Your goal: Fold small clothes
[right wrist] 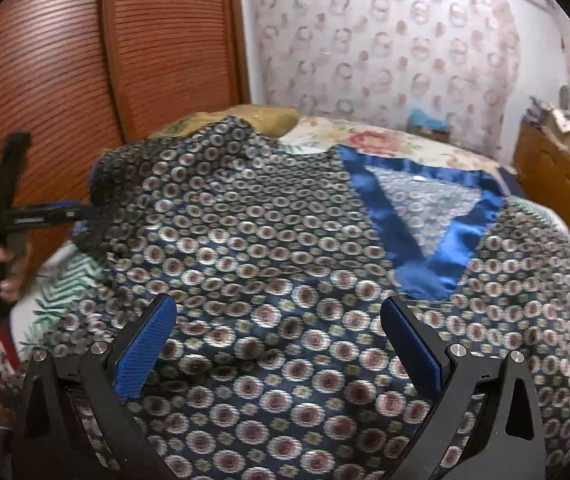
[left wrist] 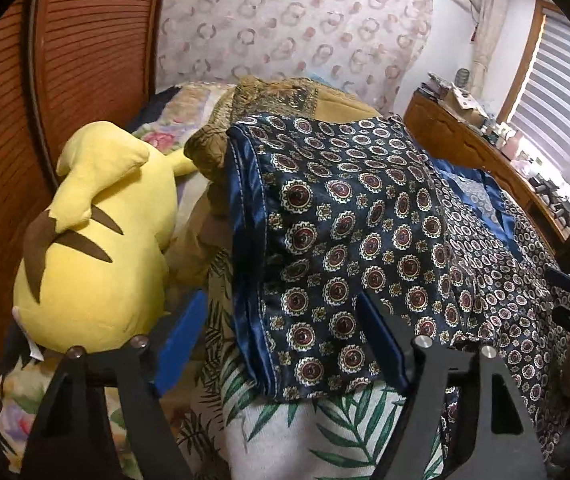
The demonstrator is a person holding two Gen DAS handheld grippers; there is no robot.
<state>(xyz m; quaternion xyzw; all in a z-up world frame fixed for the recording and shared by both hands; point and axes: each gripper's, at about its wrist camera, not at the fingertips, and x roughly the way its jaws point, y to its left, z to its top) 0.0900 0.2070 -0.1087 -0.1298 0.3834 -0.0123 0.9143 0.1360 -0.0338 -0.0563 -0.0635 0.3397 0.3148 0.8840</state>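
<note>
A navy satin garment (left wrist: 365, 216) with round medallion print and plain blue trim lies spread on the bed; it also shows in the right wrist view (right wrist: 285, 264), with its blue V collar (right wrist: 425, 216) at the right. My left gripper (left wrist: 281, 332) is open, its blue pads on either side of the garment's folded left edge, near its lower corner. My right gripper (right wrist: 277, 340) is open and empty just above the cloth's near part. The left gripper (right wrist: 45, 212) also shows in the right wrist view, at the garment's left edge.
A yellow plush toy (left wrist: 97, 240) lies left of the garment. A palm-leaf print sheet (left wrist: 305, 432) covers the bed, with olive cloth (left wrist: 277, 96) behind. An orange louvred door (right wrist: 65, 60) is at the left, a wooden cluttered shelf (left wrist: 485, 152) at the right.
</note>
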